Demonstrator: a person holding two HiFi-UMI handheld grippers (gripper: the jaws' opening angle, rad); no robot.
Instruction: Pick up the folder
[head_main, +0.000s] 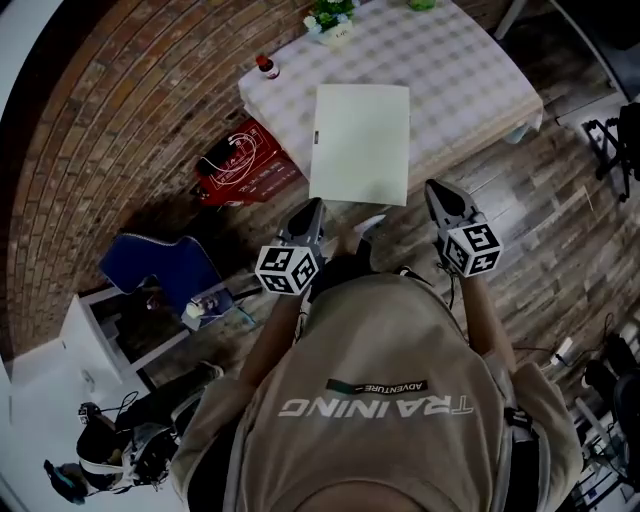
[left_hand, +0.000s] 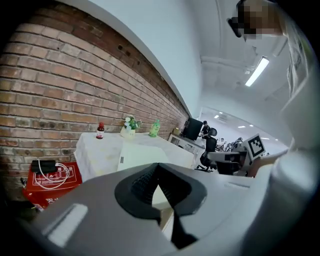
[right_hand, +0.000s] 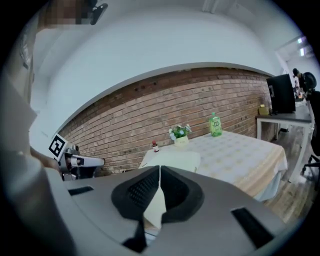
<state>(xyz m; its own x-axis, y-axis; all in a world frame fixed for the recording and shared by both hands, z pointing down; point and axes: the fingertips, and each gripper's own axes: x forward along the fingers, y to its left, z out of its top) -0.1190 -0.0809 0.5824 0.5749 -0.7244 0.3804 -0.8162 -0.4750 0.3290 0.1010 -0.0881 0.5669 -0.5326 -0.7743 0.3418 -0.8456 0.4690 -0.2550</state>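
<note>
A pale cream folder (head_main: 361, 143) lies flat on the table (head_main: 470, 70), its near edge hanging past the table's front edge. My left gripper (head_main: 312, 212) is shut and empty, just short of the folder's near left corner. My right gripper (head_main: 436, 190) is also shut and empty, off the folder's near right corner. In the left gripper view the folder (left_hand: 142, 152) shows beyond the closed jaws, and in the right gripper view the folder (right_hand: 175, 161) sits ahead of that gripper's closed jaws.
The table has a checked cloth and carries a small red bottle (head_main: 266, 67), a flower pot (head_main: 330, 22) and a green bottle (right_hand: 215, 124). A red box (head_main: 245, 165) with cables sits on the floor by the brick wall (head_main: 110, 130). A blue chair (head_main: 160, 265) stands at the left.
</note>
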